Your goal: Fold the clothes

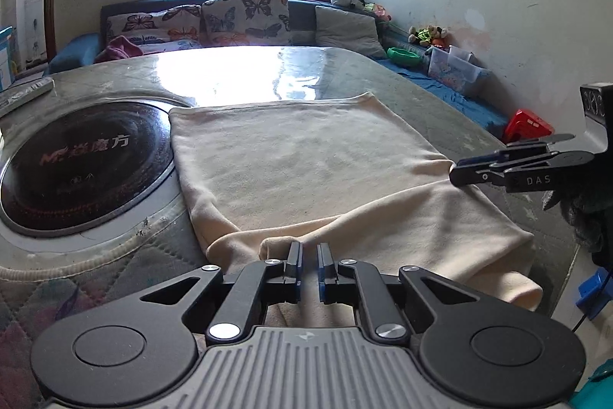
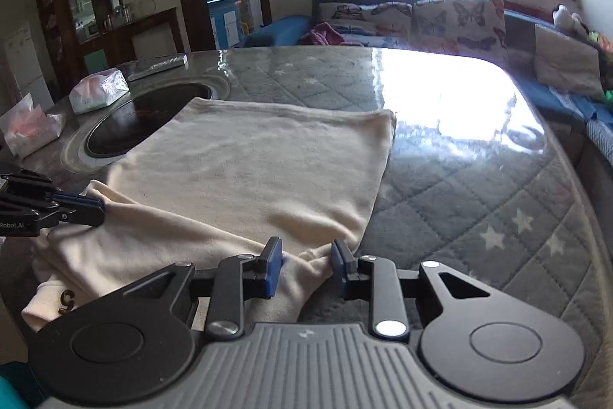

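Observation:
A cream garment [image 1: 306, 160] [image 2: 249, 171] lies flat on the quilt-covered table [image 1: 421, 83] [image 2: 479, 186], its near part folded over in a thick roll. My left gripper [image 1: 309, 255] is shut on the near-left fold, with a thin layer of cloth between the pads. From the right wrist it shows at the left edge [image 2: 97, 207], the cloth drawn up to its tips. My right gripper [image 2: 306, 261] stands at the near-right corner with bunched cloth filling the gap and touching both blue pads. The left wrist view has it at the garment's right edge [image 1: 456, 173].
A round black hob plate [image 1: 84, 160] [image 2: 126, 129] is set into the table just left of the garment. A remote [image 1: 23, 94] and two tissue packs [image 2: 99, 91] lie beyond it. A sofa with butterfly cushions [image 1: 245, 14] runs behind; a red stool [image 1: 528, 125] is to the right.

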